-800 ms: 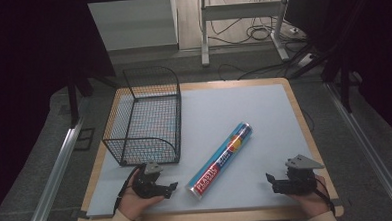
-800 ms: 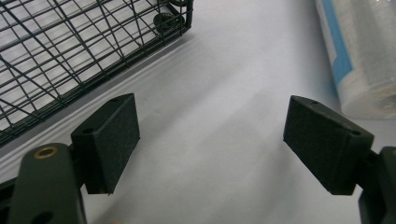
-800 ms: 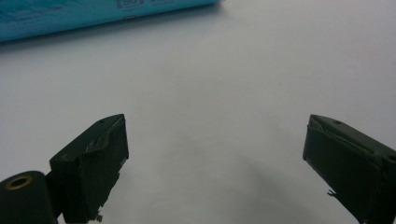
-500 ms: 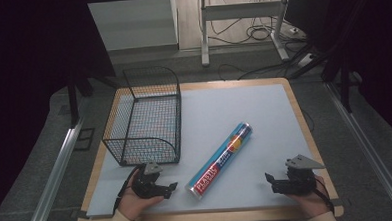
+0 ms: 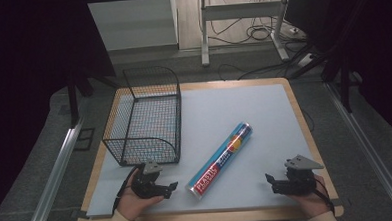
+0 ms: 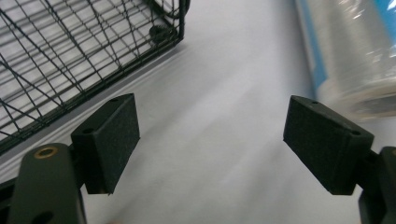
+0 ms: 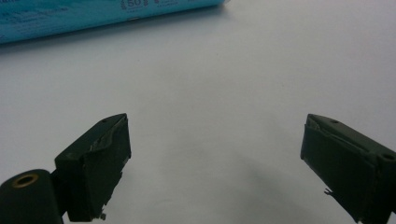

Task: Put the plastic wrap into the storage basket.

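Observation:
A blue roll of plastic wrap (image 5: pixel 221 160) lies slantwise on the pale mat, its near end toward the front edge. Its clear end (image 6: pixel 355 60) lies just ahead of my left gripper (image 6: pixel 210 140), whose jaws stand open with only mat between them. In the high view the left gripper (image 5: pixel 173 187) sits at the front left, pointing right toward the roll's near end. My right gripper (image 5: pixel 268 181) rests at the front right, pointing left; its jaws (image 7: pixel 215 158) are open over bare mat, with the roll's blue side (image 7: pixel 93 16) farther ahead.
A black wire basket (image 5: pixel 144 118) stands on the left half of the mat, its near corner (image 6: pixel 159 32) close to the left gripper. The wooden table rim (image 5: pixel 304 121) frames the mat. Metal rails run along both sides of the table.

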Demonstrator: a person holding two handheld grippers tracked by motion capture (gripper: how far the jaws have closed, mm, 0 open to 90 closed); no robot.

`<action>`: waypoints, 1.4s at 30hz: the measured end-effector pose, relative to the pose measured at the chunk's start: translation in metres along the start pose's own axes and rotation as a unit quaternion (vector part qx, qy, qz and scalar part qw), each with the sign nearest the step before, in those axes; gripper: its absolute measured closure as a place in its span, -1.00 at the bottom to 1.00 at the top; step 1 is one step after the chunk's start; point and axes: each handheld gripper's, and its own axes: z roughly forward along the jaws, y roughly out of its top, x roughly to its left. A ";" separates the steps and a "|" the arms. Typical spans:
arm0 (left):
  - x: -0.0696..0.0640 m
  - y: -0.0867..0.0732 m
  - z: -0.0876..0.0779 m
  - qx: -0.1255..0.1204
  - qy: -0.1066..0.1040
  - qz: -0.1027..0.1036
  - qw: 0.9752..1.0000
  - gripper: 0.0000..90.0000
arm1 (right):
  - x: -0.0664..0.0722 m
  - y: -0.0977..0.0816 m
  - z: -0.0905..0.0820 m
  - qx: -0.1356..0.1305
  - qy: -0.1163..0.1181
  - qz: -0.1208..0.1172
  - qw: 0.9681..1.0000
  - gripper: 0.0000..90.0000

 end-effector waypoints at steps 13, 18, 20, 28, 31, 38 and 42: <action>-0.012 0.015 -0.021 -0.017 -0.024 0.001 1.000 -0.59 | 0.000 0.000 -0.001 -0.003 -0.001 -0.003 1.000 -0.80; -0.014 0.018 -0.022 -0.020 -0.026 -0.001 0.999 -0.60 | 0.000 0.000 -0.002 -0.003 -0.001 -0.005 1.000 -0.80; -0.016 0.021 -0.024 -0.023 -0.028 0.004 0.999 -0.60 | 0.000 0.001 -0.002 -0.003 -0.001 -0.005 1.000 -0.80; -0.021 0.030 -0.027 -0.008 -0.021 0.009 1.000 -0.57 | 0.000 0.001 -0.003 -0.004 -0.003 -0.005 1.000 -0.80; -0.026 0.036 -0.029 -0.009 -0.021 0.014 1.000 -0.57 | 0.000 0.001 -0.003 -0.004 -0.002 -0.005 1.000 -0.79; -0.030 0.046 -0.030 -0.014 -0.024 0.018 0.999 -0.57 | 0.000 0.001 -0.003 -0.005 -0.002 -0.005 1.000 -0.79; -0.036 0.054 -0.027 -0.009 -0.026 0.029 0.999 -0.57 | 0.001 0.001 -0.004 -0.006 -0.002 -0.006 1.000 -0.79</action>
